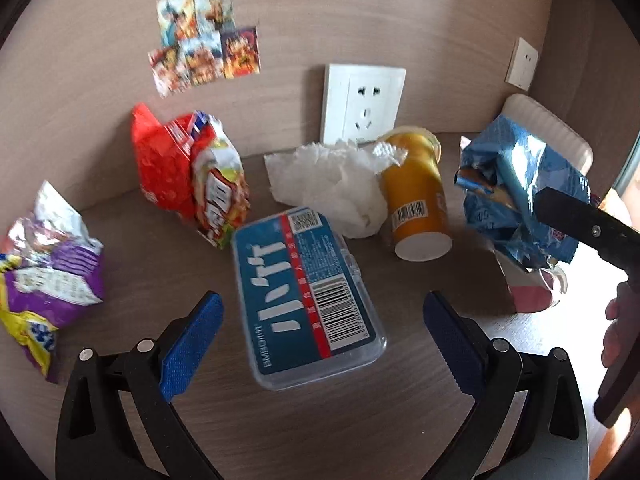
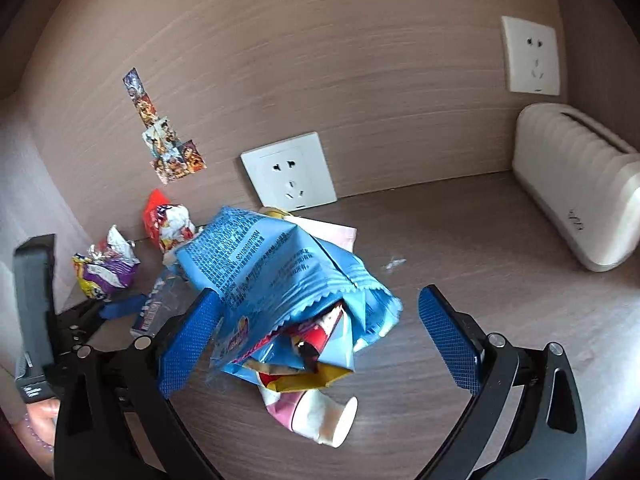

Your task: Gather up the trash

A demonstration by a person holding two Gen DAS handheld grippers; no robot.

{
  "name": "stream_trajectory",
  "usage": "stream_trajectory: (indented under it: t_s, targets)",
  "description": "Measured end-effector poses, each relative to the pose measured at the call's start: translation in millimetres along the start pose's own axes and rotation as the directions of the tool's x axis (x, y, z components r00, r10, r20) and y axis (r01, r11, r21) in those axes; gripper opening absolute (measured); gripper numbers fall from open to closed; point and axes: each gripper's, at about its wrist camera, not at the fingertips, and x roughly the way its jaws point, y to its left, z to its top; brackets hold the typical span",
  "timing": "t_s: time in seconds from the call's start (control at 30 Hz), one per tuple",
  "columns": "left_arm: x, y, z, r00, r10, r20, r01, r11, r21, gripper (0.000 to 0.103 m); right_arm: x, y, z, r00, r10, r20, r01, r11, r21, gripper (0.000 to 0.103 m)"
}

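Note:
On the brown wooden table (image 1: 320, 420) a clear plastic box with a blue label (image 1: 304, 296) lies flat between the blue pads of my left gripper (image 1: 322, 344), which is open and does not touch it. My right gripper (image 2: 320, 340) is open around a crumpled blue snack bag (image 2: 280, 272). Its left pad brushes the bag and the right pad stands clear. A pink and white paper cup (image 2: 320, 416) lies on its side under the bag. In the left wrist view the same blue bag (image 1: 516, 200) is at the right.
Behind the box lie a tipped yellow cup (image 1: 416, 204), crumpled white tissue (image 1: 332, 184), red snack bags (image 1: 160, 168) and a purple wrapper (image 1: 48, 272). A white ribbed holder (image 2: 572, 188) stands at the right by the wall. Wall sockets (image 2: 290, 172) and stickers (image 2: 168, 148) are behind.

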Motion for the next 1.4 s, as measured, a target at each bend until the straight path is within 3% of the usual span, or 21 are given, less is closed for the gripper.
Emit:
stream_trajectory:
  t_s: [0.07, 0.1, 0.2, 0.37, 0.73, 1.0, 1.2, 1.4]
  targets:
    - [3.4, 4.1, 2.1, 1.000, -0.011, -0.007, 0.011, 1.000, -0.030, 0.062, 1.0, -1.2, -0.1, 0.999, 0.050, -0.002, -0.050, 0.999, 0.008, 0.063]
    - [5.9, 5.5, 3.7, 1.000, -0.017, -0.015, 0.017, 0.999, -0.037, 0.062, 2.1, -1.7, -0.1, 0.997, 0.072, -0.011, -0.072, 0.997, 0.016, 0.051]
    - [3.9, 8.1, 3.4, 1.000, -0.020, -0.005, 0.019, 0.999, -0.044, 0.060, -1.8, 3.4, -0.5, 0.994, 0.108, -0.005, -0.108, 0.994, 0.017, 0.042]
    - [-15.2, 7.7, 3.2, 0.999, -0.007, 0.038, 0.008, 1.000, -0.029, 0.057, -23.8, 13.5, 6.2, 0.990, 0.132, 0.050, -0.133, 0.991, 0.016, 0.039]
    - [-101.6, 13.3, 17.3, 0.987, -0.027, 0.157, 0.022, 0.999, 0.030, 0.057, -90.3, 47.0, 37.7, 0.973, 0.108, 0.206, -0.110, 0.994, 0.002, 0.039]
    - [-155.4, 8.3, 34.0, 0.975, -0.092, 0.204, 0.071, 0.992, 0.109, 0.057, -145.2, 73.5, 50.1, 0.951, 0.053, 0.305, -0.062, 0.998, 0.021, 0.039]
    - [-188.0, 2.7, 46.2, 0.953, -0.180, 0.243, 0.137, 0.973, 0.185, 0.057, -198.7, 102.6, 49.1, 0.914, -0.051, 0.401, 0.037, 0.998, 0.042, 0.039]
    - [-218.9, -5.5, 46.4, 0.913, -0.307, 0.267, 0.220, 0.924, 0.311, 0.057, -249.2, 135.3, 31.4, 0.862, -0.188, 0.471, 0.163, 0.982, 0.093, 0.039]
